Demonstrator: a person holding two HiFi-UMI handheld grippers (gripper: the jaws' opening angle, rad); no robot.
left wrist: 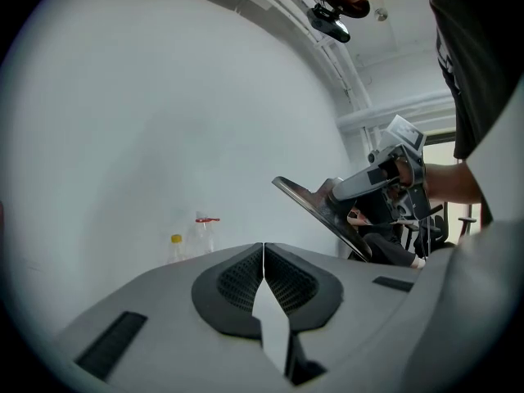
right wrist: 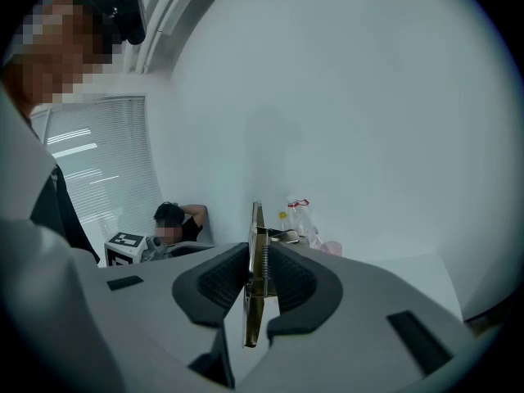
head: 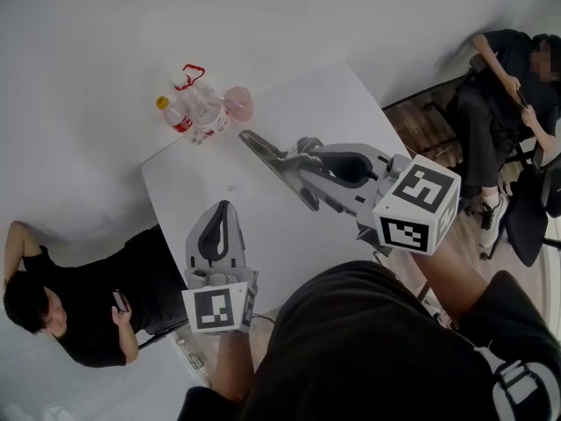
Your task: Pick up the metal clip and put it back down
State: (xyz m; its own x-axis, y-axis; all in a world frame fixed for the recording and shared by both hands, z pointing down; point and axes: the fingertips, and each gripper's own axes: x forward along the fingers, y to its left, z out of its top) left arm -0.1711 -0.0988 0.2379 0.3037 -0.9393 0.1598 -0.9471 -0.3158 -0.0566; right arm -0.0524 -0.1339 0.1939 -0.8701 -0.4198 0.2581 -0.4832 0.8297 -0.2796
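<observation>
**Item 1 – metal clip** (head: 263,154): large steel clip, spring type. Pos.: off the table (head: 289,103), in the air over its mid part, centre of head view. The right gripper (head: 304,163) has it edge-on. Its fingers (right wrist: 214,283) are approx. half closed, pads pressed on both sides at the spring. The long blade sticks out past the tips toward the upper left of the frame.

**Item 2 – left gripper** (head: 223,210): fingers fully together, nothing betw. them. Pos.: lower centre-left of head view, apart from the clip.

**Item 3 – plastic bottles** (head: 188,112): at the table corner, upper left of the frame.

**Risks, as we judge them:**
- The grip sits on a narrow, smooth part, so the clip may swivel or slip if the pads ease or the wrist jerks.
- If let go this high, the clip drops, bounces and poss. slides off the table edge.
- The blade points toward the bottles, so a forward swing on the way down could knock them.
- One seated person is at lower left (head: 79,310) and another at upper right (head: 500,86); a dropped clip could go their way.

**Writing:**
- Bottles: red labels, print too small to read.
- Gripper cubes: black-white square markers (head: 412,209), no text.
- Dark top (head: 517,380), lower right: white print, cut off, unreadable.
- Clip: we see no brand.
</observation>
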